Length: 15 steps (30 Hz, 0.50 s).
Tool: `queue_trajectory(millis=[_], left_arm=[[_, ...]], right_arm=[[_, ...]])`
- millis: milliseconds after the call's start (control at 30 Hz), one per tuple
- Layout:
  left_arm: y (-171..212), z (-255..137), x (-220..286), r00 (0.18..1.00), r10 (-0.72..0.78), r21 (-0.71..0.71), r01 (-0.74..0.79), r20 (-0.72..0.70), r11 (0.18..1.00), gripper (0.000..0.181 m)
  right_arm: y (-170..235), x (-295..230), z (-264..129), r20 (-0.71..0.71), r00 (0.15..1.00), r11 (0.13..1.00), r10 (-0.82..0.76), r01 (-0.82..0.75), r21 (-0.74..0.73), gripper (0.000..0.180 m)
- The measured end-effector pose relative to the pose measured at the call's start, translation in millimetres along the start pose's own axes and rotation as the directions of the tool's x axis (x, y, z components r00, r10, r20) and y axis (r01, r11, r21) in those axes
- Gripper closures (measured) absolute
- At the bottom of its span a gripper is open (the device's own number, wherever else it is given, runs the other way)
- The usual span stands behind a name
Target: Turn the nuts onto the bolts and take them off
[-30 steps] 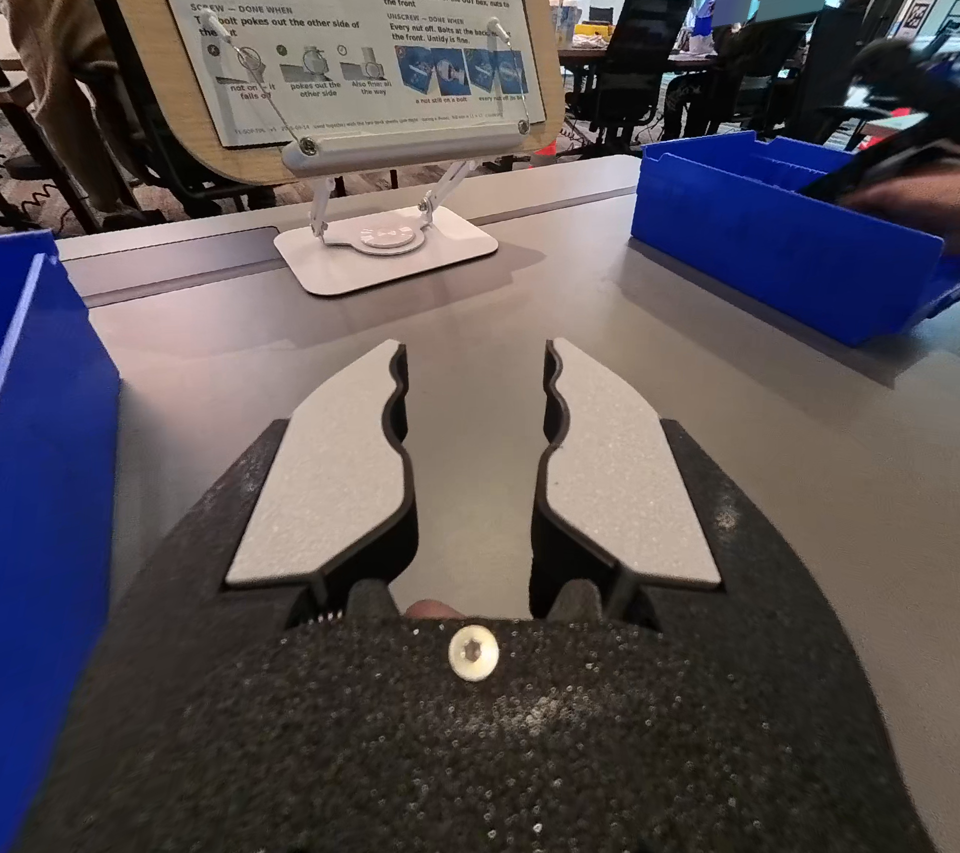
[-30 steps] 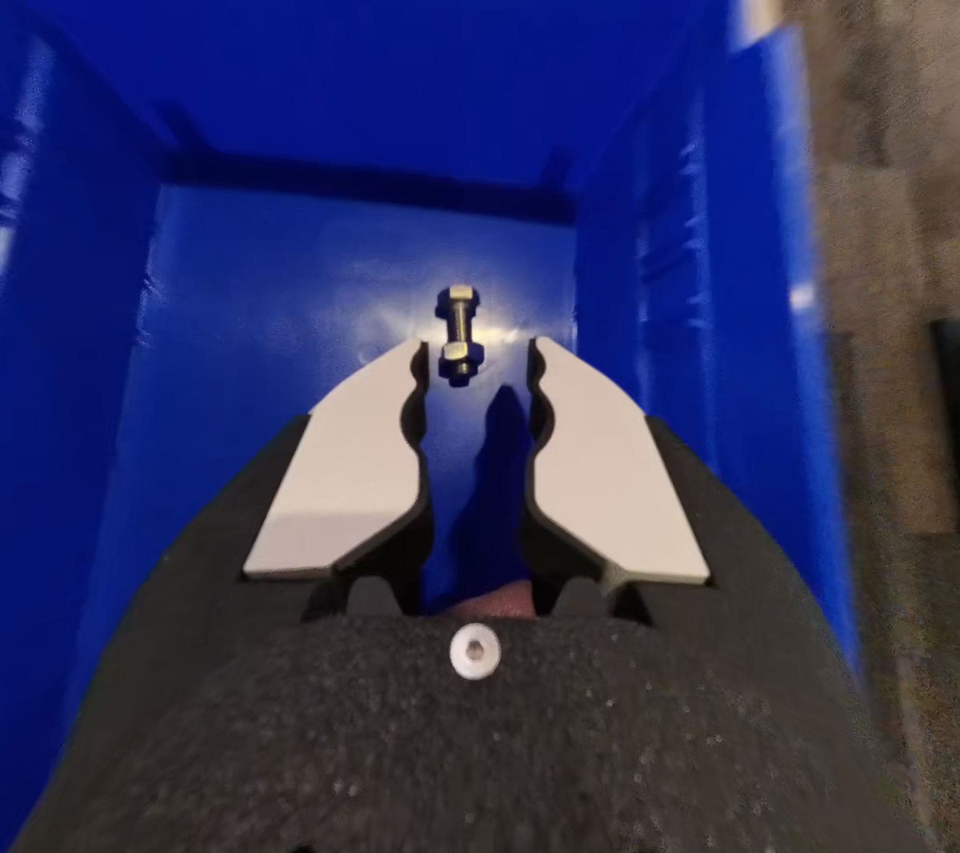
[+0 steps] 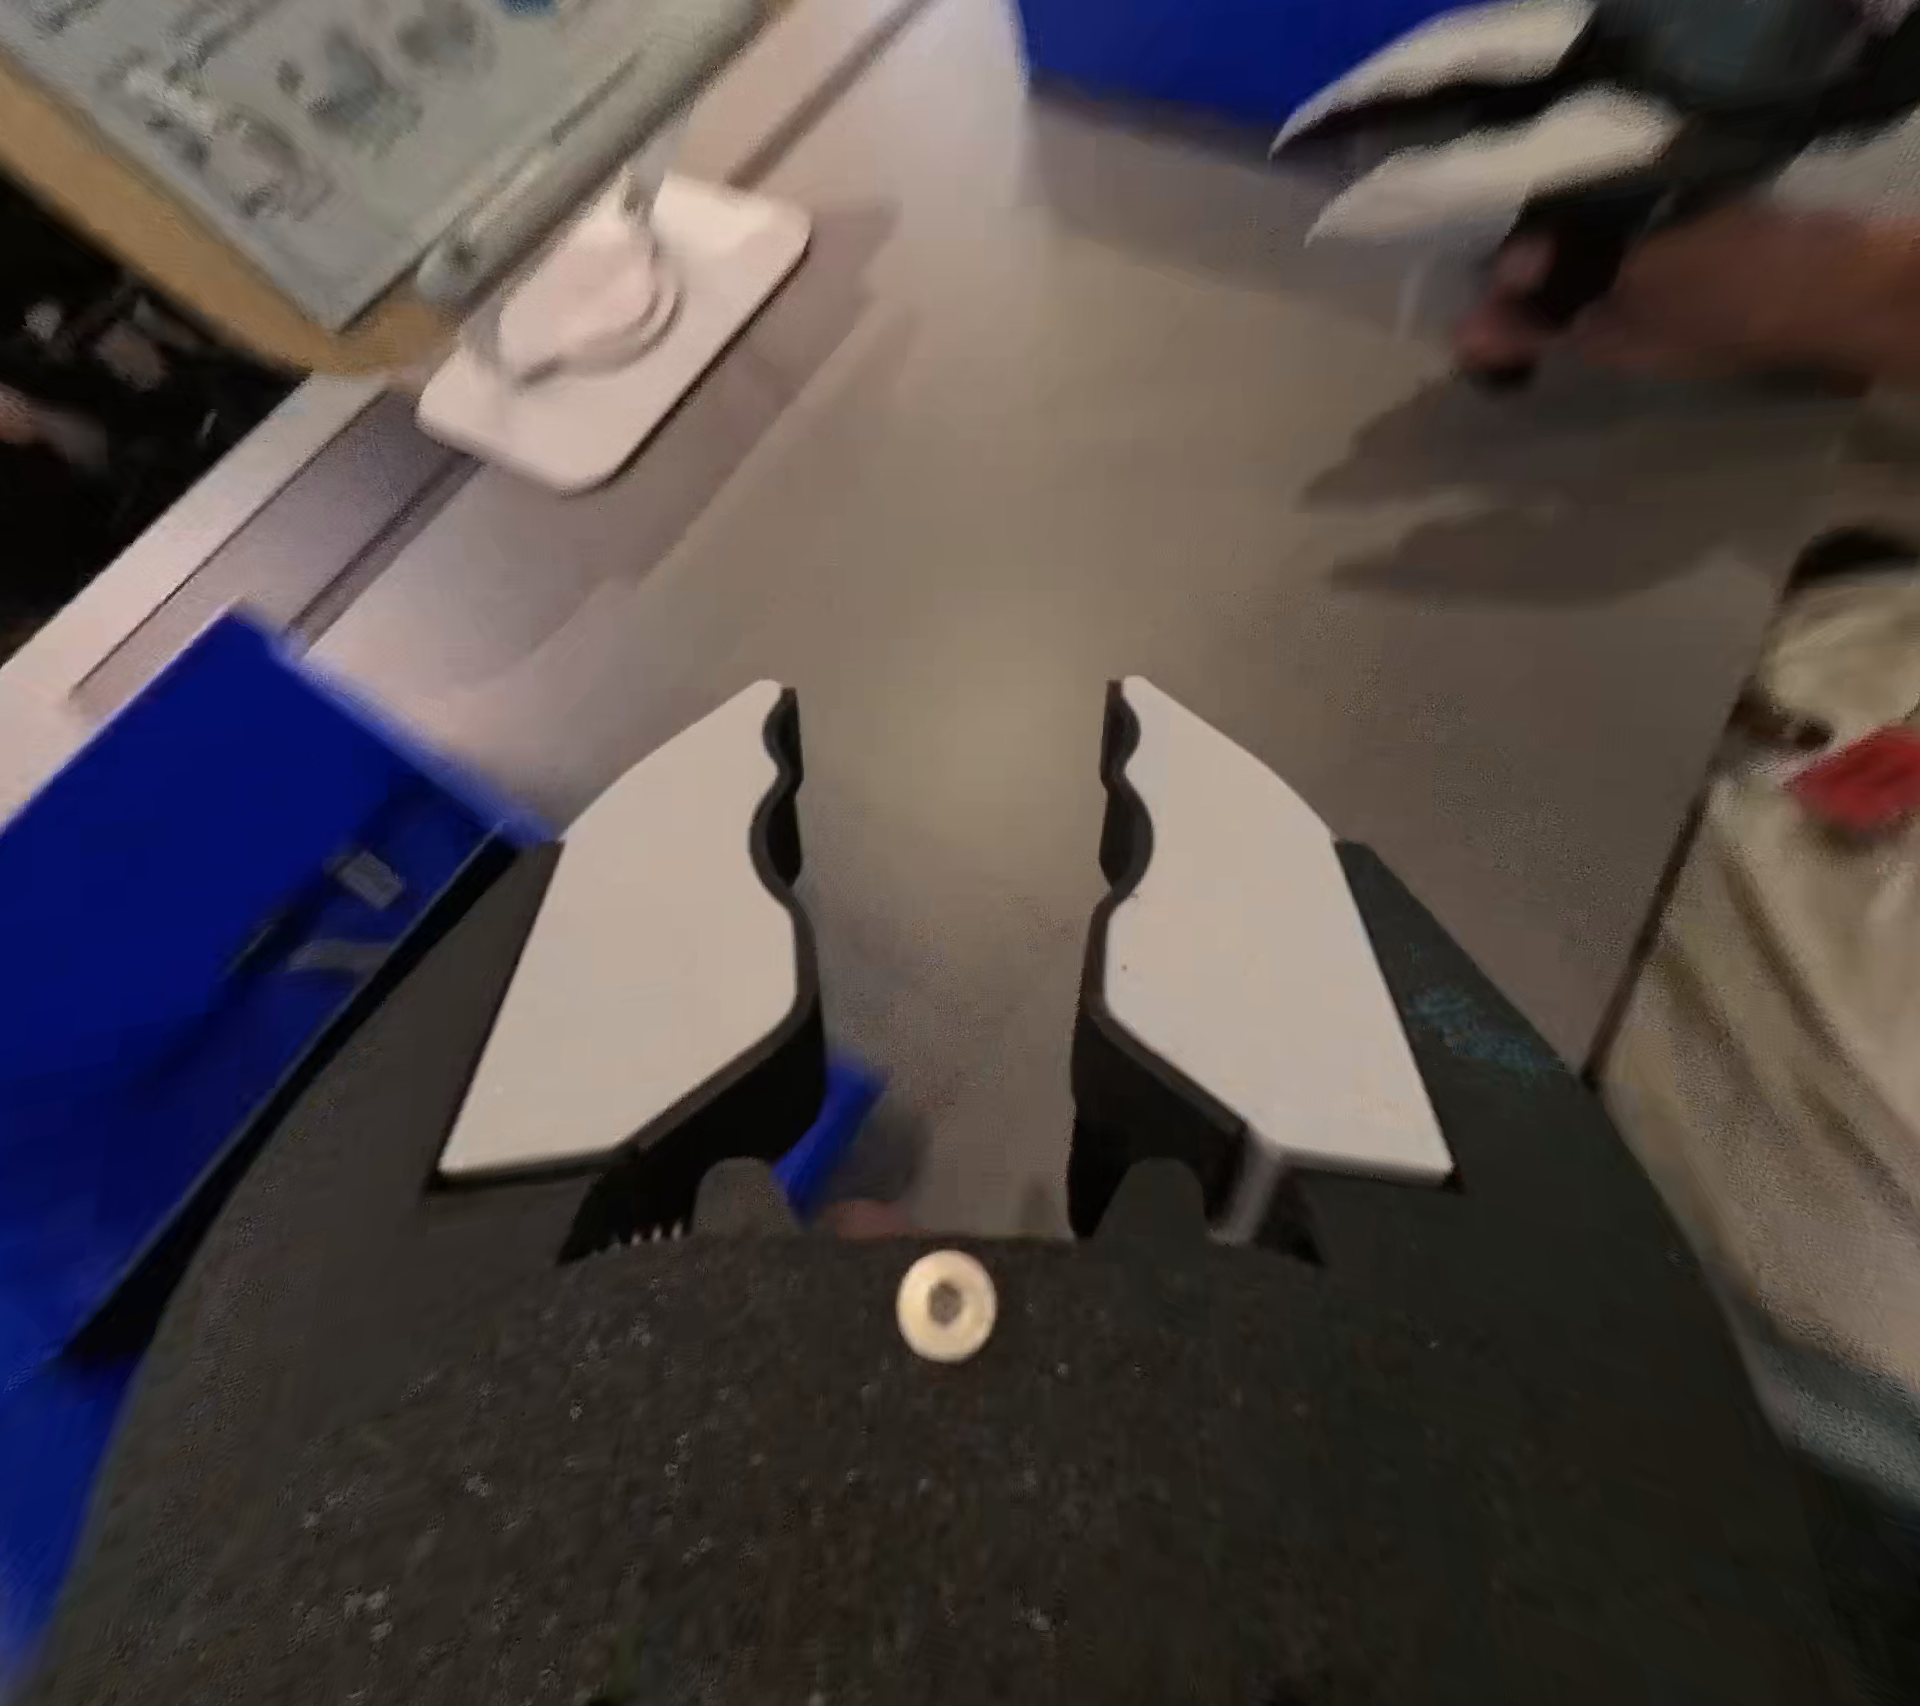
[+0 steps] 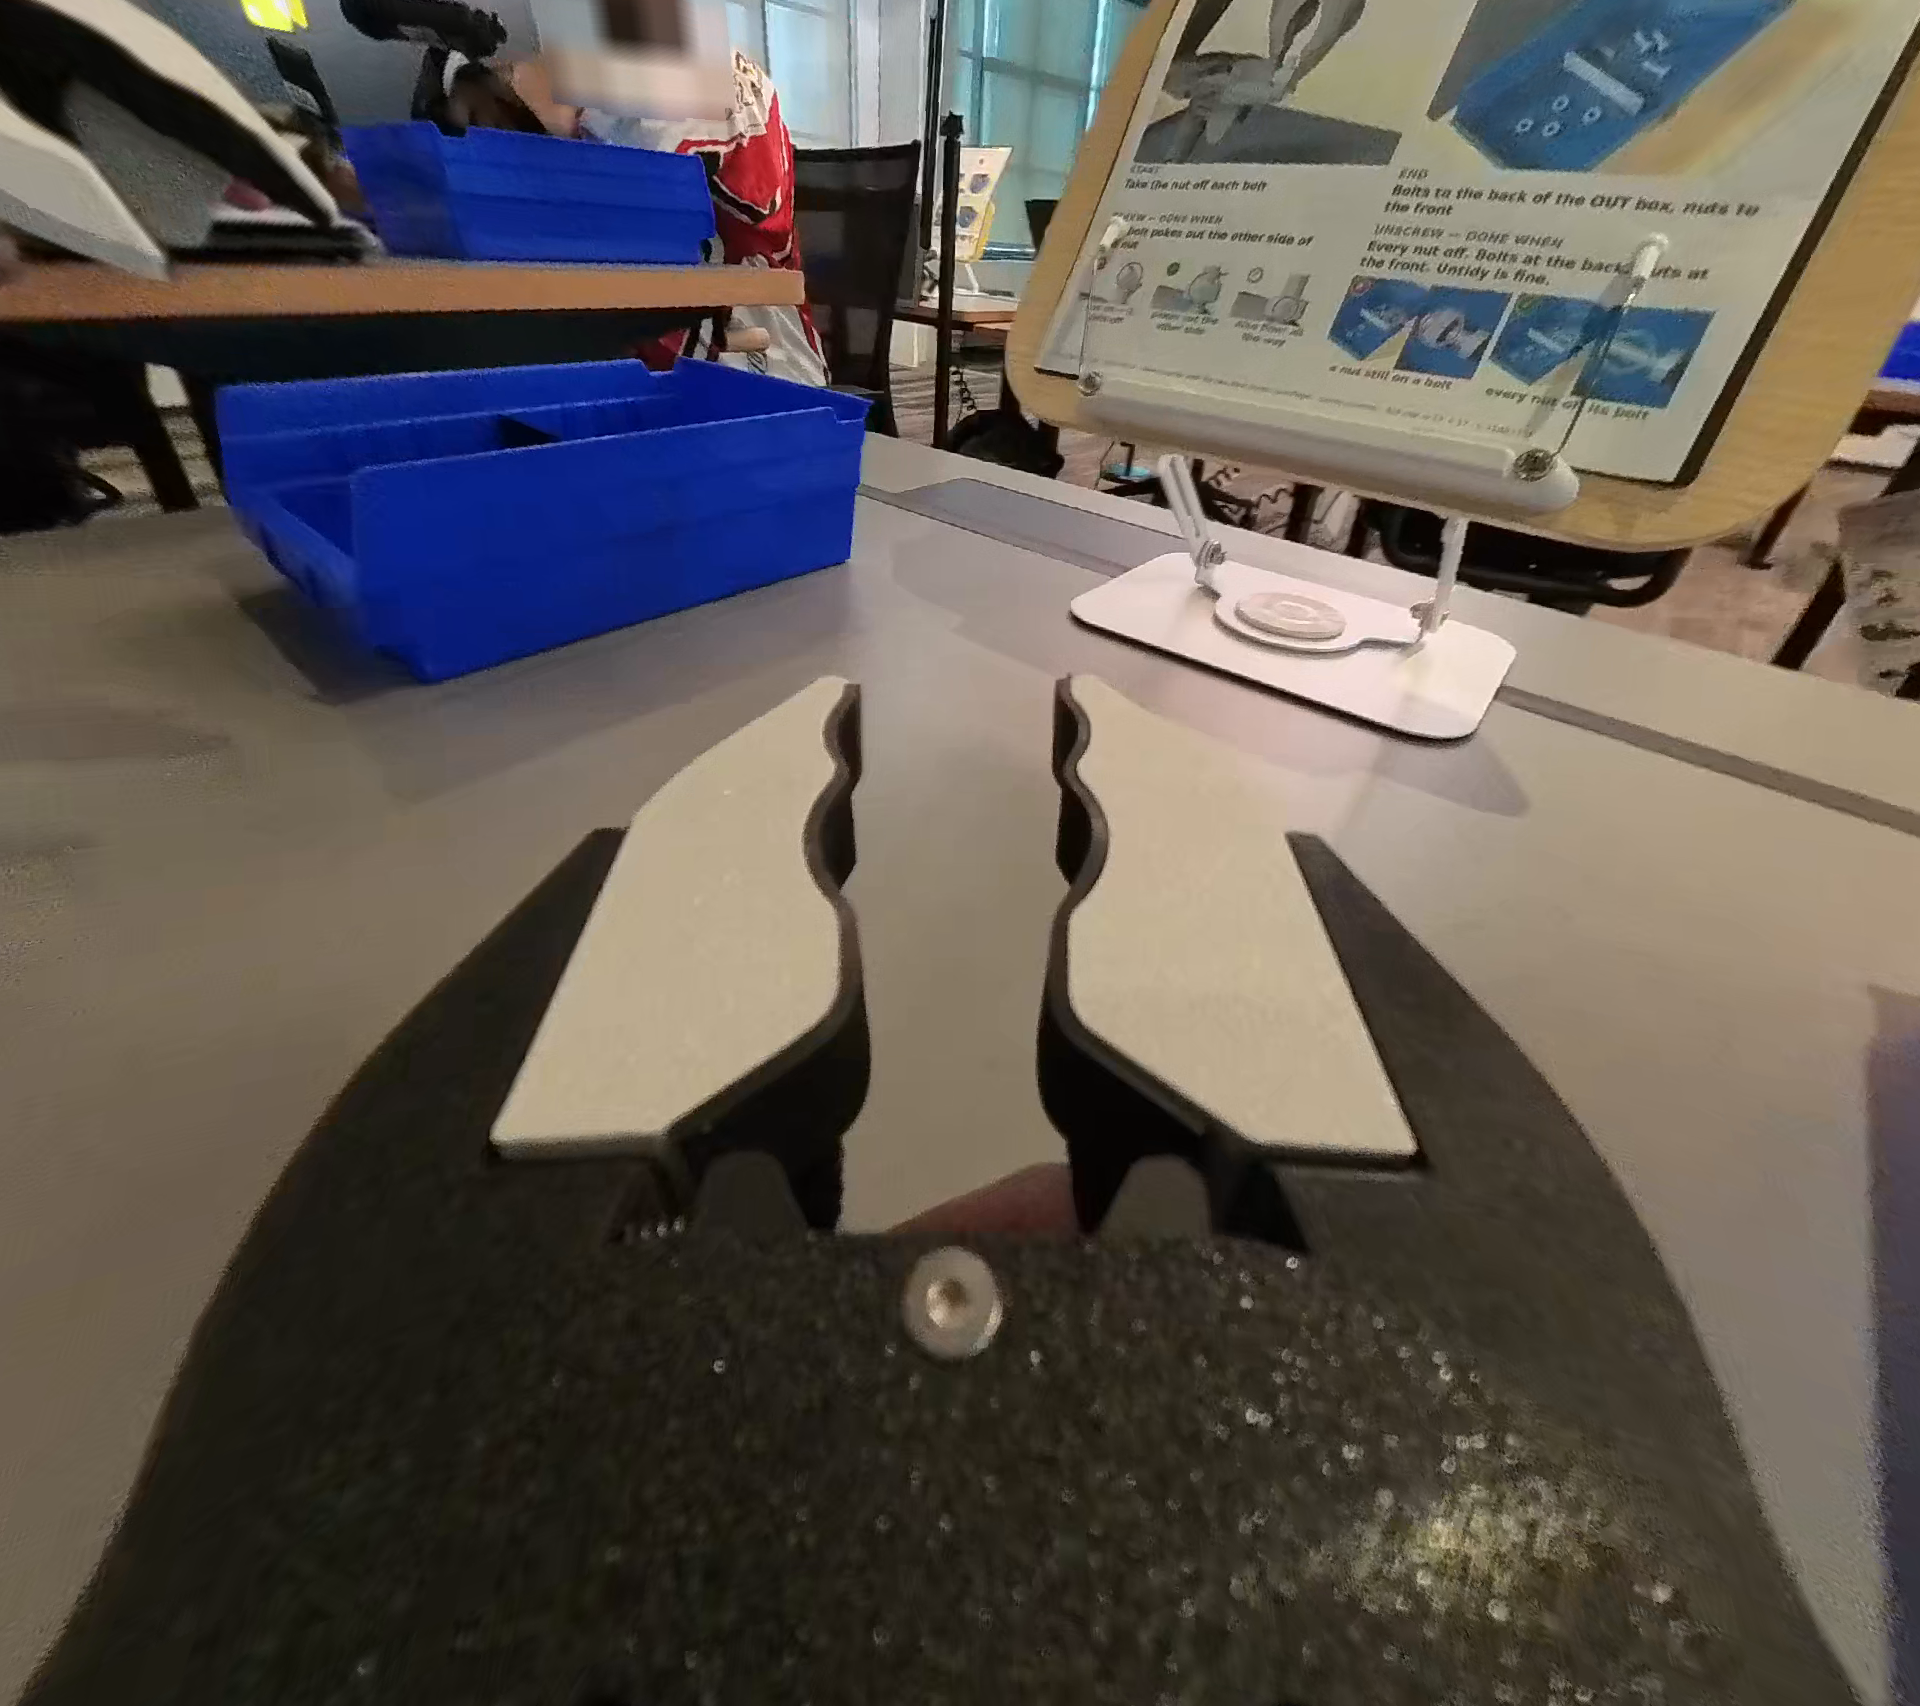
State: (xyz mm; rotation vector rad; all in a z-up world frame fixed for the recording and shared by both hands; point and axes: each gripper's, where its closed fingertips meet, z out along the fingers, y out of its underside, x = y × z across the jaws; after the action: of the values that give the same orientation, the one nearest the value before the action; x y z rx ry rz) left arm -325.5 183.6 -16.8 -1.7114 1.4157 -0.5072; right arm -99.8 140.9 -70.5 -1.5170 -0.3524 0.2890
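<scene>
A printed instruction sheet (image 4: 1455, 129) stands on the stand (image 4: 1299, 628).

We hold our left gripper (image 3: 951, 721) low and level over the surface, its two grey-faced fingers (image 3: 665, 950) spread wide apart with nothing between them. A fingertip of our left hand (image 3: 868, 1220) shows at the root of the gap, behind the black body. Our right gripper (image 4: 956, 711) also lies low and points forward, its jaws parted with a clear gap and empty; a bit of our right hand (image 4: 977, 1204) shows just behind the fingers. In the left wrist view the right gripper appears far off to the right, blurred, with our hand wrapped around its handle.
</scene>
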Motion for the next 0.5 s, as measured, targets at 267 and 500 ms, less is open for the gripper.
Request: queue_trajectory(millis=[267, 500], left_arm=[[158, 21, -101, 0.967, -0.238, -0.563, 0.247, 0.090, 0.789, 0.133], [193, 38, -104, 0.948, -0.301, -0.646, 0.294, 0.104, 0.704, 0.136]], right_arm=[[4, 3, 1, 0.009, 0.999, 0.999, 0.038, -0.038, -0.023, 0.146], [7, 3, 1, 0.017, 0.999, 0.999, 0.042, -0.042, -0.035, 0.148]])
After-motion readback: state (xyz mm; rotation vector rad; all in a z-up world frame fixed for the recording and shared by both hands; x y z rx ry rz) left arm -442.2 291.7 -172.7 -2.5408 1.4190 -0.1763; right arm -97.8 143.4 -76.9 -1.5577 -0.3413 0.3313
